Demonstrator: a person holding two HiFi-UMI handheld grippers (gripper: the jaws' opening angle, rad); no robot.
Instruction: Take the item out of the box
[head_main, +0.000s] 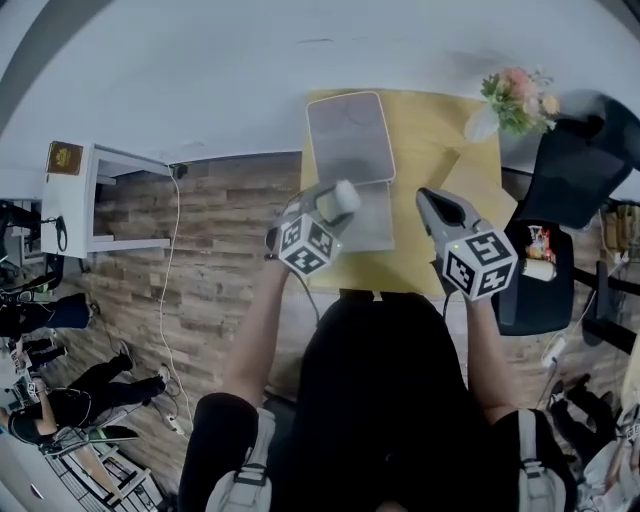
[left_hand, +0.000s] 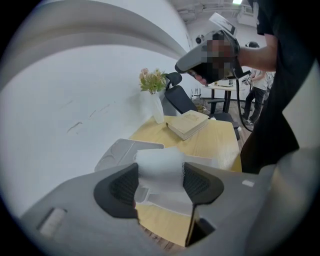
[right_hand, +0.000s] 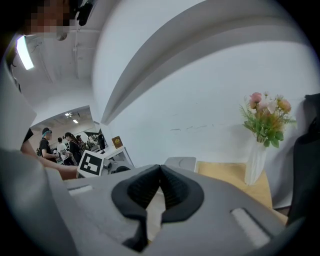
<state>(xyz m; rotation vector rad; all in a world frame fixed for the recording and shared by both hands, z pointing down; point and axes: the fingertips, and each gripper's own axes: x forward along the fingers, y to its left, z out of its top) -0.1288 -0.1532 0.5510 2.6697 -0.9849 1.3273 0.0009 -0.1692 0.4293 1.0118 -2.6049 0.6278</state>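
A grey box lies open on the yellow table (head_main: 425, 135), its lid (head_main: 347, 135) folded back and its base (head_main: 375, 225) nearer me. My left gripper (head_main: 335, 206) is raised above the base and shut on a white foam-wrapped item (head_main: 347, 192). In the left gripper view the item (left_hand: 160, 167) sits pressed between both dark pads, with the lid (left_hand: 117, 152) behind it. My right gripper (head_main: 425, 195) hovers to the right of the box, and its pads (right_hand: 172, 187) meet with nothing between them.
A tan book (left_hand: 187, 123) lies on the table's right side, and a white vase of flowers (head_main: 515, 100) stands at the far right corner. A black chair (head_main: 570, 180) is right of the table. The white wall runs behind it. People sit at the left.
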